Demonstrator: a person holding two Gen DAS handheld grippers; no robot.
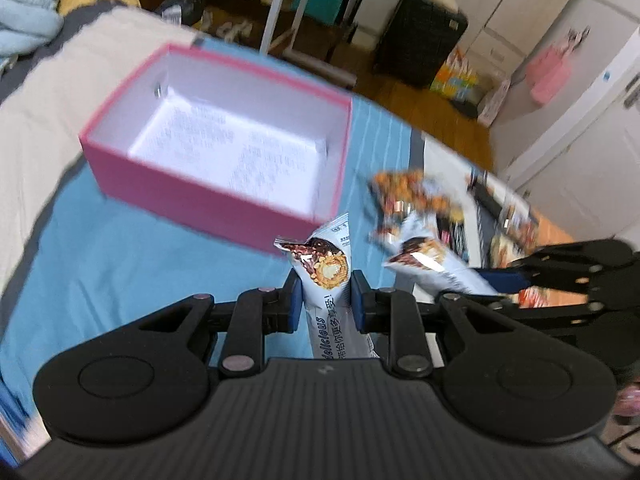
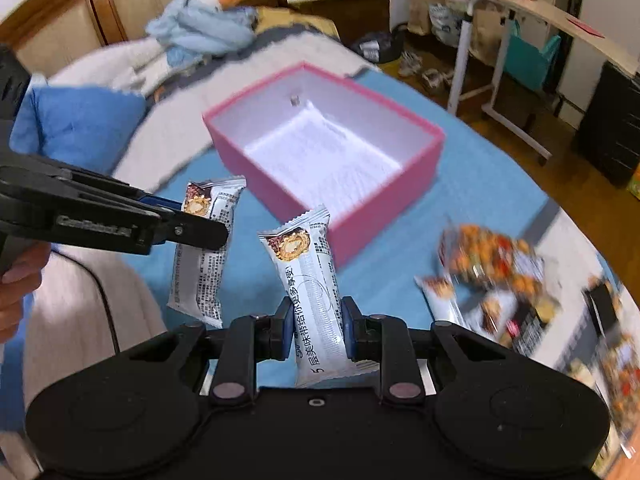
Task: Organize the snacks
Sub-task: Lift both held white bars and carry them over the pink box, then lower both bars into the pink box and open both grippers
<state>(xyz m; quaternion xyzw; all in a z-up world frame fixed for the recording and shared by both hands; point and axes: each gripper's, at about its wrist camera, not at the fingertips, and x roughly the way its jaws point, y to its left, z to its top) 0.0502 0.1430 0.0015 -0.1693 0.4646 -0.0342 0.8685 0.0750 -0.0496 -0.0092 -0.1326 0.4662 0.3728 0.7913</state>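
An open pink box (image 1: 180, 184) with a white inside holds no snacks and sits on a blue sheet. In front of its near corner my left gripper (image 1: 326, 284) is shut on a white snack bar (image 1: 326, 268) that stands upright between its pads. To the right, my right gripper (image 1: 496, 288) holds a second white bar (image 1: 432, 260). In the right wrist view, my right gripper (image 2: 316, 314) is shut on its bar (image 2: 308, 264) below the pink box (image 2: 392, 204). My left gripper (image 2: 196, 220) comes in from the left, clamped on the other bar (image 2: 204, 264).
Several loose snack packets (image 2: 488, 264) lie on the sheet at the right, also seen as a blurred heap (image 1: 404, 196). Behind the box are a blue pillow (image 2: 80, 120), a plush goose (image 2: 200, 20), a white-legged desk (image 2: 468, 60) and a black suitcase (image 1: 420, 40).
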